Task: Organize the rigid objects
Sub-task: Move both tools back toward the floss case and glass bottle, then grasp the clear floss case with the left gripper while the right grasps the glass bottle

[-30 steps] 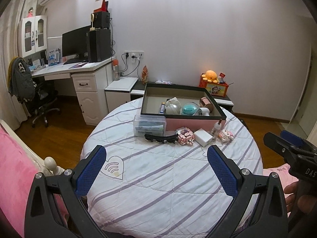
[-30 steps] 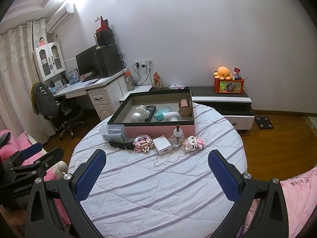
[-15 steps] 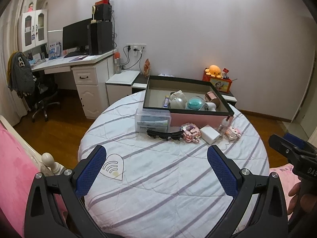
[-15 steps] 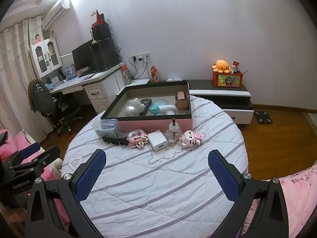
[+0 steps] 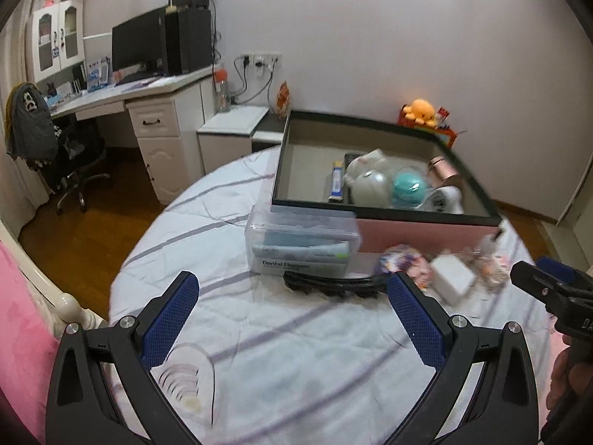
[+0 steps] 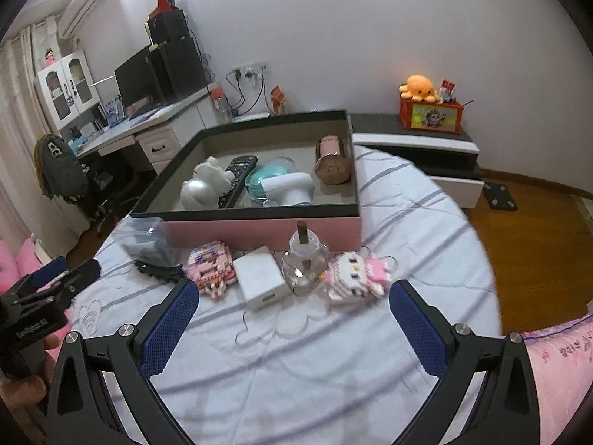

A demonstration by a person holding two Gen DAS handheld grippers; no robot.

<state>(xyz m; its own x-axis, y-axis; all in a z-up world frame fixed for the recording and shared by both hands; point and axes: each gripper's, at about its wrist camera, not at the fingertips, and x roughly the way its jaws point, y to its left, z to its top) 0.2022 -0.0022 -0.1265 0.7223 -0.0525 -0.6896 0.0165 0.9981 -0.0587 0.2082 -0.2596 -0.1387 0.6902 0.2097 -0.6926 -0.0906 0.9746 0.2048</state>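
A pink box with a black rim stands at the far side of a round bed. It holds a white figure, a remote, a teal item and a copper can. In front of it lie a clear plastic case, a black hair clip, a pink block toy, a white charger, a glass bottle and a kitty block figure. My left gripper and right gripper are both open and empty, just short of these objects.
The bed has a white quilt with purple stripes. A desk with a monitor and a chair stand at the left. A low cabinet with an orange plush is behind. Wooden floor lies around.
Both grippers have moved forward toward the objects in front of the box, which now look larger and closer. Both stay open.
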